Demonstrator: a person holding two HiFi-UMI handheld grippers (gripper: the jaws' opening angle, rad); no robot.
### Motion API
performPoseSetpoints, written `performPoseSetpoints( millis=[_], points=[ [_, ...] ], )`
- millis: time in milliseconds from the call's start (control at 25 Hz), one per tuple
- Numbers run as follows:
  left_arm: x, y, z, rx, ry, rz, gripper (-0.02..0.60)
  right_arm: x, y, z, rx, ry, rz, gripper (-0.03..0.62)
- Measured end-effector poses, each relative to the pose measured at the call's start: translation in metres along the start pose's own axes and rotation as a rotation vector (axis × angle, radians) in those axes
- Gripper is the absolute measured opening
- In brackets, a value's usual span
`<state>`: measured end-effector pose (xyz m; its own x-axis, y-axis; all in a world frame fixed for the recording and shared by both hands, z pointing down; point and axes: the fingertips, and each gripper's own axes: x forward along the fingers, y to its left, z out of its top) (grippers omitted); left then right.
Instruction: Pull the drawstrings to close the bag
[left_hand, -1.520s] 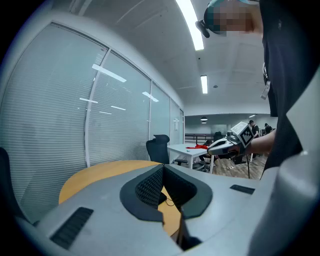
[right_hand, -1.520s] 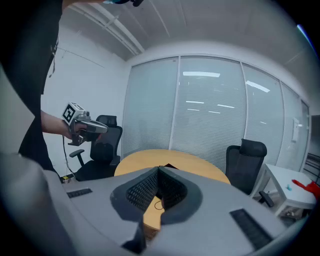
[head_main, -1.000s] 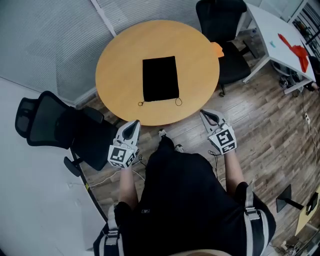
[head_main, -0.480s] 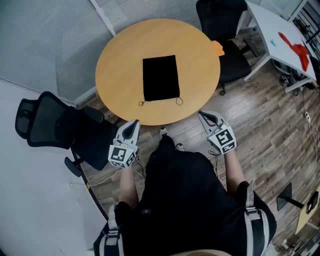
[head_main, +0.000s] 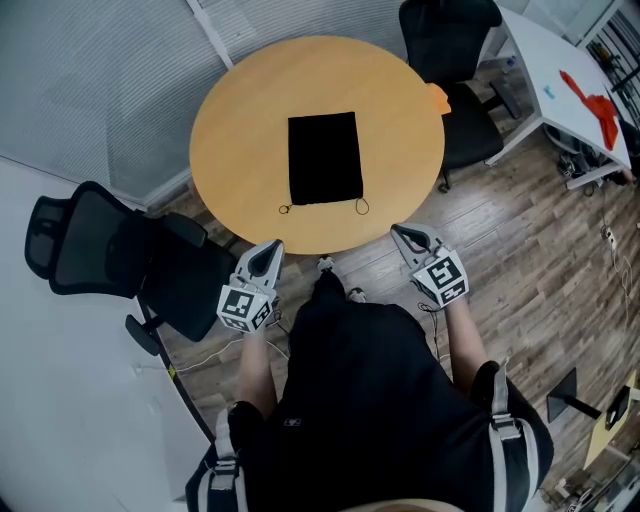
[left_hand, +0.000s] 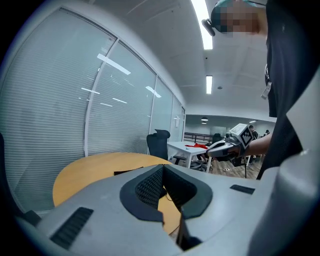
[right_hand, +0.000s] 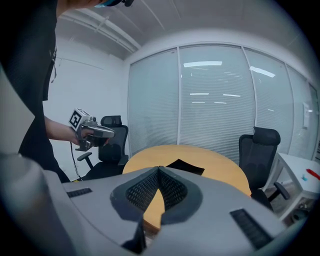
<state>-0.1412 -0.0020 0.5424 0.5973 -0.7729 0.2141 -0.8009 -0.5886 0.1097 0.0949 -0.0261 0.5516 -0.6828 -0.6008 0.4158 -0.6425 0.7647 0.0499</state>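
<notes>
A black drawstring bag lies flat in the middle of the round wooden table. Its two thin drawstring loops trail from its near edge toward me. My left gripper is shut and empty, just short of the table's near edge at the left. My right gripper is also shut and empty, off the near edge at the right. In the left gripper view the jaws meet with the bag beyond them. From the right gripper the bag shows ahead.
A black office chair stands left of the table and another behind it. At the right is a white desk with a red thing on it. Glass walls with blinds lie beyond the table.
Both grippers have edged slightly closer to the table's near edge, the right one more visibly. The bag and its strings lie as before.
</notes>
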Motion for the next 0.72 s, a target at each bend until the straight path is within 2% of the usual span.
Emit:
performPoseSetpoints(
  millis=[400,520,720],
  points=[
    [0.02,0.032,-0.024,-0.002,0.081,-0.012,0.015,0.038,0.005,-0.022,0.004,0.112,0.041,0.057],
    [0.026,0.039,-0.031,0.008,0.103,-0.03,0.015,0.046,0.003,-0.028,0.016,0.134,0.038,0.057],
    [0.038,0.052,-0.04,-0.023,0.117,-0.082,0.017,0.063,0.002,-0.037,0.04,0.161,0.046,0.058]
  ],
)
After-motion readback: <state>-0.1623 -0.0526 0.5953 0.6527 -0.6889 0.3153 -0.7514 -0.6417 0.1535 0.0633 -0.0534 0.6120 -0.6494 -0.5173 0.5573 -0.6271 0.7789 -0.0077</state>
